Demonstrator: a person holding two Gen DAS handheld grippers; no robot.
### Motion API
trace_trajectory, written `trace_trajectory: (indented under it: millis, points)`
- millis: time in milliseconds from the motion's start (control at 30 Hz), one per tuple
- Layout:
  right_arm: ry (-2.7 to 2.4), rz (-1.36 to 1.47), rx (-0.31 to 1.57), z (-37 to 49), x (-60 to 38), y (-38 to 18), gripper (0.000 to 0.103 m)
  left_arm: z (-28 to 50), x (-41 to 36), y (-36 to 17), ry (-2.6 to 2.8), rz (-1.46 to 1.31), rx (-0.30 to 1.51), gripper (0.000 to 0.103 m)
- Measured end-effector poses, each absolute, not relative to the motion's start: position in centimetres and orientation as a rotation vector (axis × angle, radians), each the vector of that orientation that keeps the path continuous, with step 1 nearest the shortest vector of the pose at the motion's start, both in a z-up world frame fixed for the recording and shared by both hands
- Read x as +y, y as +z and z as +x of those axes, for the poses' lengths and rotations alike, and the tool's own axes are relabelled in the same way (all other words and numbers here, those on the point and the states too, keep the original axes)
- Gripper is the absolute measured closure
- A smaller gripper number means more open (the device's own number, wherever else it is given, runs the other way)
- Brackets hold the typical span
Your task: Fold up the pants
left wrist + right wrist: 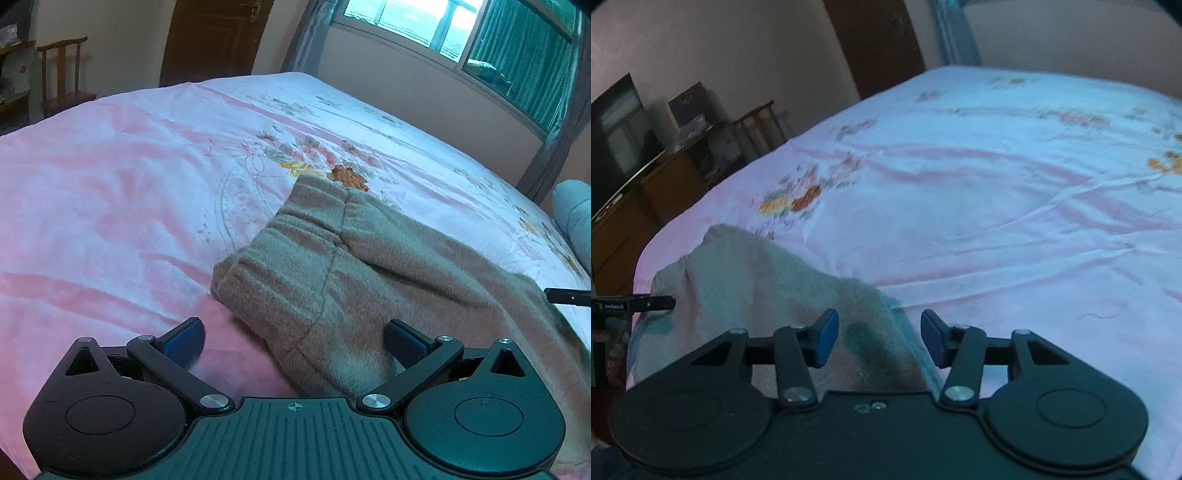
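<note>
Left gripper hangs low over the near edge of the bed, jaws spread wide, gripping nothing; its left pad sits over bare sheet, its right pad over cloth. The pants lie right in front of it, waistband end pointing away across the bed, long axis trailing off to the right. That makes the left the nearer one to the waistband. Right gripper hovers over the other stretch of the pants, jaws parted too, cloth between them but not pinched, as far as I can judge
</note>
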State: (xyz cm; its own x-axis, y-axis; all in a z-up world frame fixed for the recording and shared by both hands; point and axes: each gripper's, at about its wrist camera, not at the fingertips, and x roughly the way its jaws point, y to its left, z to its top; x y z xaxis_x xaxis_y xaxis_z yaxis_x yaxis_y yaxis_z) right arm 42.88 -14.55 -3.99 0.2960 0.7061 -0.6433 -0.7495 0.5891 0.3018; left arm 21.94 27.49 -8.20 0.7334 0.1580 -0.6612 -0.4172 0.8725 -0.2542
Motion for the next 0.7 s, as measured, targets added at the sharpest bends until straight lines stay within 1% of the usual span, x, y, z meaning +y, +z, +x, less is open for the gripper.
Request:
trace_trajectory:
  millis: [33,233,467,600,667,700]
  points:
    - [0.989,-0.051,0.843,43.0,-14.4,-4.2,0.069,21.9,27.4,-8.3,0.324,-0.400,0.680,0.000]
    - [1.140,-0.048,0.884,42.1,-14.1,-3.6,0.070,22.0,27.5,-8.3,0.318,-0.399,0.677,0.000]
    - [1.158,-0.099,0.865,41.3,-12.7,-3.2,0.068,21.7,27.3,-8.4,0.338,-0.409,0.656,0.000]
    - [1.107,-0.051,0.888,42.4,-11.6,-4.3,0.064,21.7,27.0,-8.5,0.344,-0.416,0.655,0.000]
    - [1.076,-0.021,0.909,43.1,-11.4,-4.9,0.065,21.7,27.0,-8.6,0.341,-0.418,0.655,0.000]
    - [1.065,0.010,0.913,43.4,-11.5,-5.0,0.071,21.6,27.1,-8.6,0.338,-0.420,0.655,0.000]
